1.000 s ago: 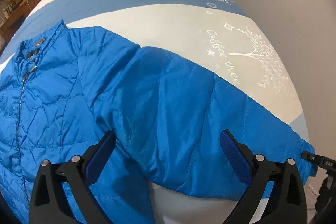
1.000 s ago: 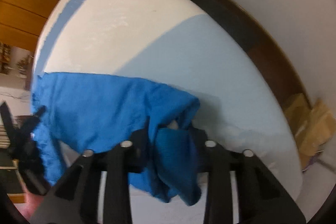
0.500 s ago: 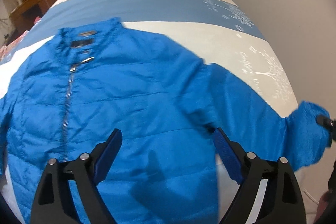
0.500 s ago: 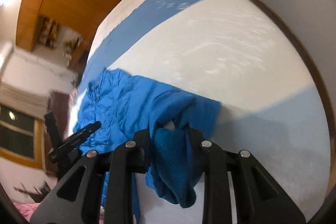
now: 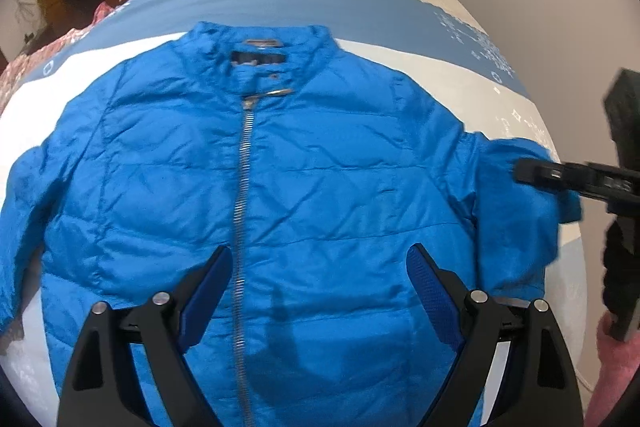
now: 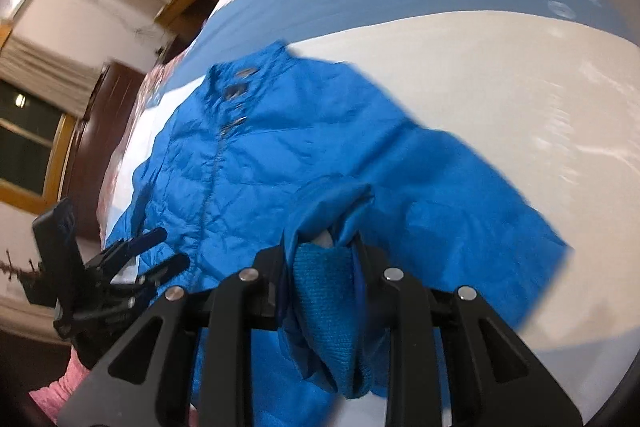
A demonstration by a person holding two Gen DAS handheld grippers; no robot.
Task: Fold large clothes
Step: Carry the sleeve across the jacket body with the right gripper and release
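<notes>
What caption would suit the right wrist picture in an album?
Right gripper clamps the knitted cuff of a blue jacket spread on a bed.

Bed (image 5: 392, 7) with white-and-blue banded cover, zipped blue jacket (image 5: 320, 163) lying front-up on it

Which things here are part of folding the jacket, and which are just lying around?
Part of the job: blue jacket; its sleeve cuff, clamped in the right gripper; left gripper, open over the jacket.
Just lying about: pink floral cloth; bedspread underneath.
</notes>
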